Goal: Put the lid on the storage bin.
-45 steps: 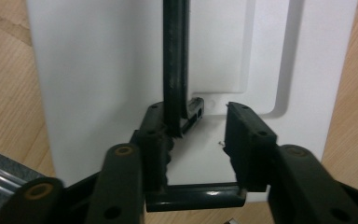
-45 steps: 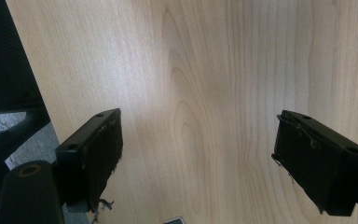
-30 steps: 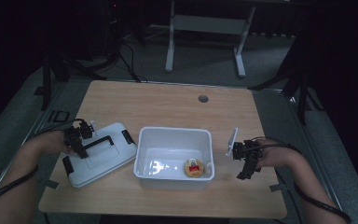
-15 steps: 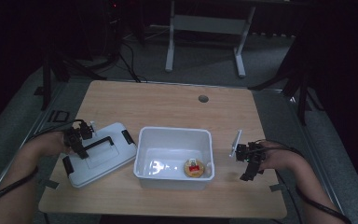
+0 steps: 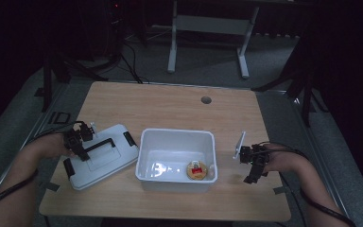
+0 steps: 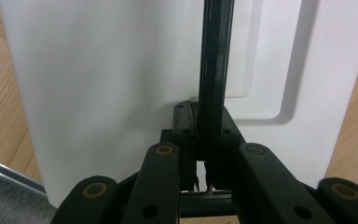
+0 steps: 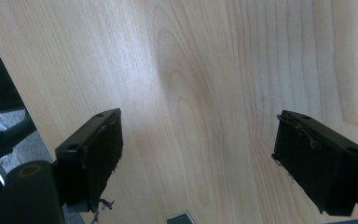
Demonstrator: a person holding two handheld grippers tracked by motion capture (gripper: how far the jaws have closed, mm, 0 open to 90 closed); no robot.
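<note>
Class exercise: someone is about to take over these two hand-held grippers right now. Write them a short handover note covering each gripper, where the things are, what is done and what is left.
Left gripper: shut on the black handle of the white lid, which lies on the table left of the bin.
Right gripper: open, empty, over bare wood right of the bin.
White bin: mid-table, uncovered, with a small round orange item in its near right corner.
Done: item in the bin, lid handle gripped.
Left, probably: lift the lid onto the bin and seat it; the right gripper could steady the bin.

Left claw [image 5: 78,140] clamped shut, right claw [image 7: 198,161] spread wide, pointing down
</note>
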